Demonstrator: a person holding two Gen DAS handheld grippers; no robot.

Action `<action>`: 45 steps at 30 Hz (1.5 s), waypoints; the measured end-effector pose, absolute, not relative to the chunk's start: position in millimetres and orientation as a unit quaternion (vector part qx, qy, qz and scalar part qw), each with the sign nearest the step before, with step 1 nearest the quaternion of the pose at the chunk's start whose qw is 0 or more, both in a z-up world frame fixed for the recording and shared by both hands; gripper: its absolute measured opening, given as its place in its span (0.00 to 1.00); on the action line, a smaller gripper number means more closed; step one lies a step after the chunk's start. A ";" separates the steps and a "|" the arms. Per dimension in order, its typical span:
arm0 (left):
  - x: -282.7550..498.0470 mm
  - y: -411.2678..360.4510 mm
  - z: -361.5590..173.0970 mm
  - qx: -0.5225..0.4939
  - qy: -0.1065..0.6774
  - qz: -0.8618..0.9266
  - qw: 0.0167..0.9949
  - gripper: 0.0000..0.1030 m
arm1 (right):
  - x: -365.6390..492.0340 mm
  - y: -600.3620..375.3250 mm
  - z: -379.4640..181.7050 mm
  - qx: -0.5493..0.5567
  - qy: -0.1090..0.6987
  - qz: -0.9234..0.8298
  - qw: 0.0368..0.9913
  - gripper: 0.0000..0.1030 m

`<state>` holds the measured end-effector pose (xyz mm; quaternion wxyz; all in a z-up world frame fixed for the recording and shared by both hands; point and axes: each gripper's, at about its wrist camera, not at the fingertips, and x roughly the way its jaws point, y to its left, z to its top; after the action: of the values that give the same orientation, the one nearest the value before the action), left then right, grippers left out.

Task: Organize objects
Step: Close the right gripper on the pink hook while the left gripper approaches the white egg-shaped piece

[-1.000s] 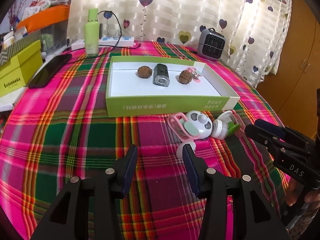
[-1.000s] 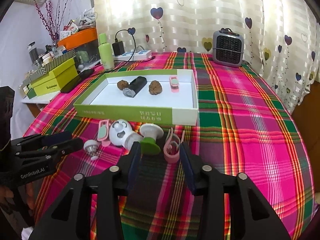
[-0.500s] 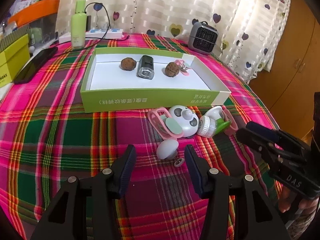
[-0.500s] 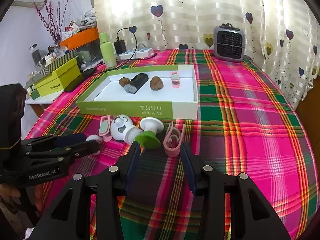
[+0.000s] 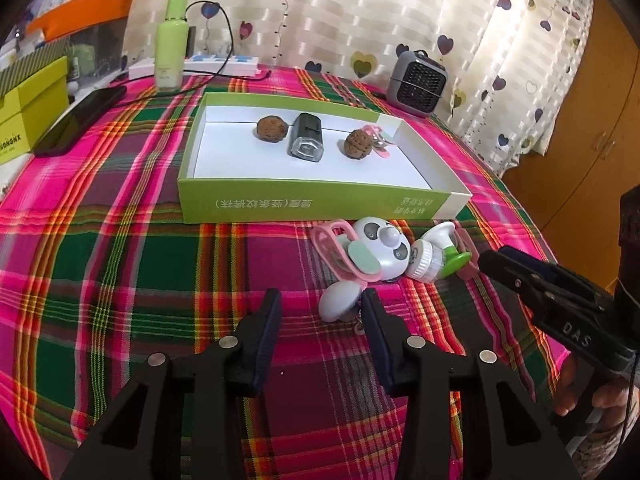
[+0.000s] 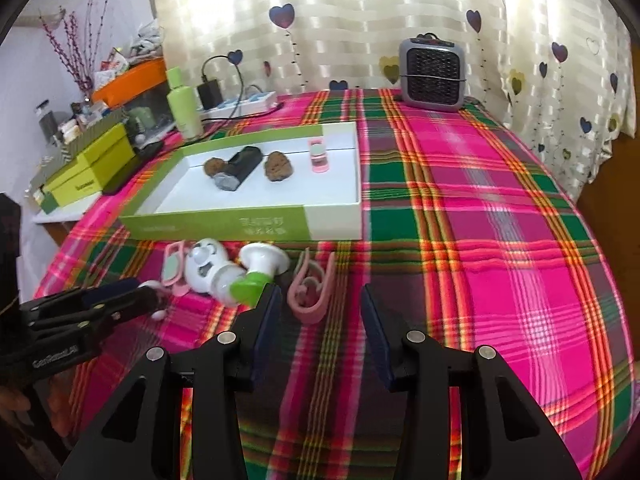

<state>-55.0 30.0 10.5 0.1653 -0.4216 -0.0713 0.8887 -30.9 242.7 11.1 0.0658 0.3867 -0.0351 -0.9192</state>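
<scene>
The left gripper (image 5: 322, 310), its jaws just narrowing with a small grey cap (image 5: 339, 300) between them but not yet pinched, risks squirting it sideways, while the right gripper (image 6: 318, 306) gapes over the pink clip (image 6: 310, 288).

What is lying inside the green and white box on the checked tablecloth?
Inside the box lie two brown walnuts, a black cylindrical device between them, and a small pink clip. In the left view the right walnut covers part of the clip.
</scene>
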 end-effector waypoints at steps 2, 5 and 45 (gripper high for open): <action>-54.9 30.0 10.6 -0.422 -0.072 0.889 0.165 0.39 | -34.8 242.2 10.8 0.389 -0.033 -0.918 0.065 0.41; -54.9 29.8 10.8 -0.422 -0.072 0.889 0.165 0.39 | -39.9 239.6 9.5 0.395 -0.020 -0.916 0.063 0.41; -54.2 33.7 10.2 -0.422 -0.064 0.889 0.165 0.39 | -51.4 238.0 -1.3 0.428 0.003 -0.899 0.087 0.23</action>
<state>-54.2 33.7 10.2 0.1651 -0.4220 -0.0641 0.8891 -51.4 238.0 -1.3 0.0868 0.4282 0.0030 -0.8995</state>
